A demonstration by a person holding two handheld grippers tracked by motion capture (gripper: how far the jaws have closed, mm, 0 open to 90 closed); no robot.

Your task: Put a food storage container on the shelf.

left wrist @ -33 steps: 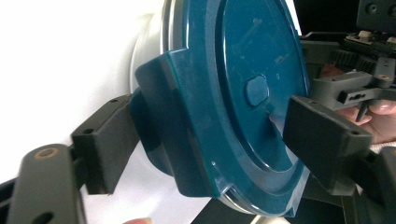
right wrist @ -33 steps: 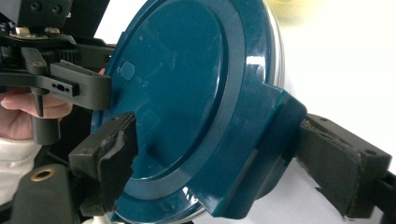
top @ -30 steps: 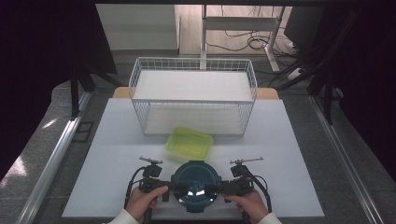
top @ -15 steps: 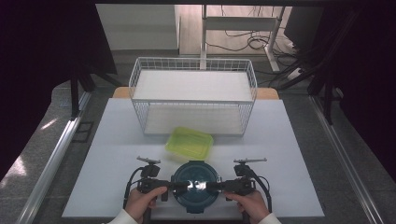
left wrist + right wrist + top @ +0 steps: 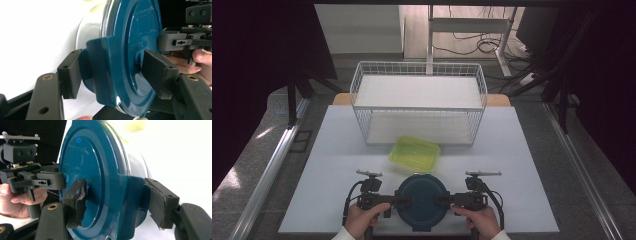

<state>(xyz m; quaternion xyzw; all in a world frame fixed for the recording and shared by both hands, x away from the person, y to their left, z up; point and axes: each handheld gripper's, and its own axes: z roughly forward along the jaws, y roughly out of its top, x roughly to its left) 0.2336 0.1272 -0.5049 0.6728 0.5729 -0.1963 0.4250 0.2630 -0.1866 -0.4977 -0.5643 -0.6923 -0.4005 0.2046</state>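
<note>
A round container with a dark teal lid [image 5: 421, 200] stands at the table's front edge, and the lid has a latch clip on each side. My left gripper [image 5: 404, 201] comes in from the left. Its jaws have just been closing and now pinch the left clip [image 5: 97, 65], one pad on the clip and the other on the lid's top. My right gripper [image 5: 439, 200] mirrors it, its jaws also just closing, with the right clip [image 5: 135, 200] between its pads. The pale body of the container [image 5: 87, 32] shows behind the lid.
A yellow-green plastic box [image 5: 414, 154] lies just beyond the round container. Behind it stands a white wire basket [image 5: 419, 102] with two levels, its front towards me. The white table top [image 5: 522, 165] has free room left and right of the hands.
Both pairs of jaws have drawn in on the lid's side clips. The hands have barely shifted, and the container stays in place.
</note>
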